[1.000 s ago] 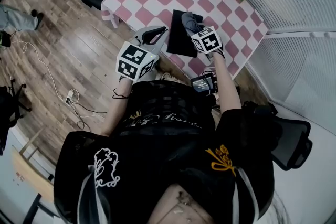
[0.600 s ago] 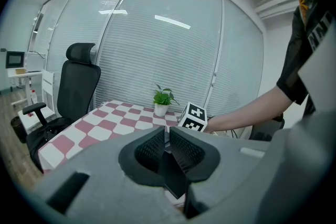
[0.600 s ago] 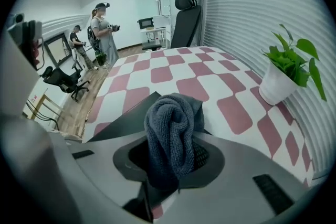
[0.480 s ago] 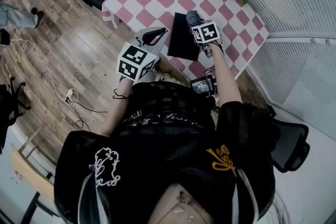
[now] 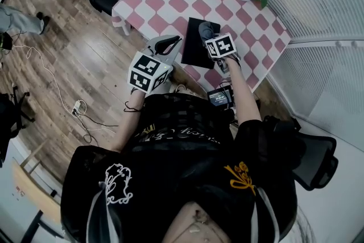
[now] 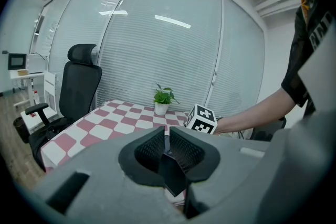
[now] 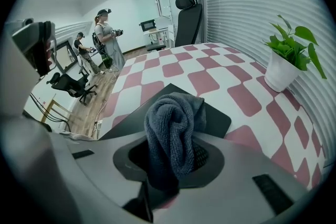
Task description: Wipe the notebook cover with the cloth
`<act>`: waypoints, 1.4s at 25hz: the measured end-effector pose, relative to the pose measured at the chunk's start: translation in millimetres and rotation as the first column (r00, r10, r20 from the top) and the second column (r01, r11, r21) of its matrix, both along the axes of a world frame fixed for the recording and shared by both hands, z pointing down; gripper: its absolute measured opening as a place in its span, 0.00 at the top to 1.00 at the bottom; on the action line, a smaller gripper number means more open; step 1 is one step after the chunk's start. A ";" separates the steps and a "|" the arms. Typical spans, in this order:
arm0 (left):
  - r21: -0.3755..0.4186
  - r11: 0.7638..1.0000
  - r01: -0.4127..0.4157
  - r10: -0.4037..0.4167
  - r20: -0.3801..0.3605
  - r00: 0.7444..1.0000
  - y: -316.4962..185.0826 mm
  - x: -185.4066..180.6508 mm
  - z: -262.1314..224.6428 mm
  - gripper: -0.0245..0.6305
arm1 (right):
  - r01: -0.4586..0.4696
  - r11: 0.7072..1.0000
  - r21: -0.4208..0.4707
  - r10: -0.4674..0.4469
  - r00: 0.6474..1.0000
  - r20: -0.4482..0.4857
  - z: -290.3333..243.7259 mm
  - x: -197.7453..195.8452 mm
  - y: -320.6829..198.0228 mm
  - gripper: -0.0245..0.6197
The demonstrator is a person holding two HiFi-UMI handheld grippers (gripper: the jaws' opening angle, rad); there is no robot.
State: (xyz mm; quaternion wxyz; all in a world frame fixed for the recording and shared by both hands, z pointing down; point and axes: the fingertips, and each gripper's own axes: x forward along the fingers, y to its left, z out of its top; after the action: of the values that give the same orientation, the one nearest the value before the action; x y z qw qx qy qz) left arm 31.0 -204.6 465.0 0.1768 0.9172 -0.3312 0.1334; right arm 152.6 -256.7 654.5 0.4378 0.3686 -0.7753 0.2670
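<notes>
The right gripper (image 5: 210,32), jaws clamped on the bunched grey cloth (image 5: 207,27), has drawn back from just past the notebook's far right corner. It now holds the cloth over the far right part of the black notebook (image 5: 194,42), seemingly touching it. That reads as a return stroke, so wiping looks under way, though probably only the notebook's right strip has been covered. The left gripper (image 5: 165,42), jaws together with nothing between them, still hangs just left of the notebook, not steadying it

Bright even light, fisheye-warped edges
</notes>
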 end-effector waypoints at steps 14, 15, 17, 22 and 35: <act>-0.005 1.000 -0.001 0.001 0.003 1.000 29.8 21.3 3.7 0.93 | 0.115 0.993 -0.020 -0.113 0.992 0.056 -1.3 -21.9 85.9 0.82; -0.005 1.000 0.000 0.000 0.002 1.000 31.1 22.6 4.4 0.93 | 0.119 0.993 -0.025 -0.117 0.991 0.067 -1.1 -23.4 90.6 0.82; -0.008 1.000 0.002 -0.002 0.003 1.000 34.1 24.0 6.1 0.93 | 0.126 0.992 -0.033 -0.123 0.989 0.084 -0.8 -26.6 99.2 0.82; -0.013 1.000 0.009 -0.009 -0.003 1.000 43.5 29.4 6.1 0.93 | 0.137 0.990 -0.034 -0.134 0.987 0.089 -3.2 -27.4 121.1 0.82; 0.010 1.000 -0.025 0.025 0.001 1.000 37.8 47.4 -1.3 0.93 | 0.173 0.979 -0.108 -0.155 0.976 0.153 4.1 -28.9 148.1 0.82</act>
State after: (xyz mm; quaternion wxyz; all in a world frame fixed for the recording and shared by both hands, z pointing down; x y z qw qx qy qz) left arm 78.4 -166.8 463.7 0.1704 0.9221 -0.3204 0.1342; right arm 123.8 -108.7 658.6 0.4228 0.2560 -0.8151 0.3022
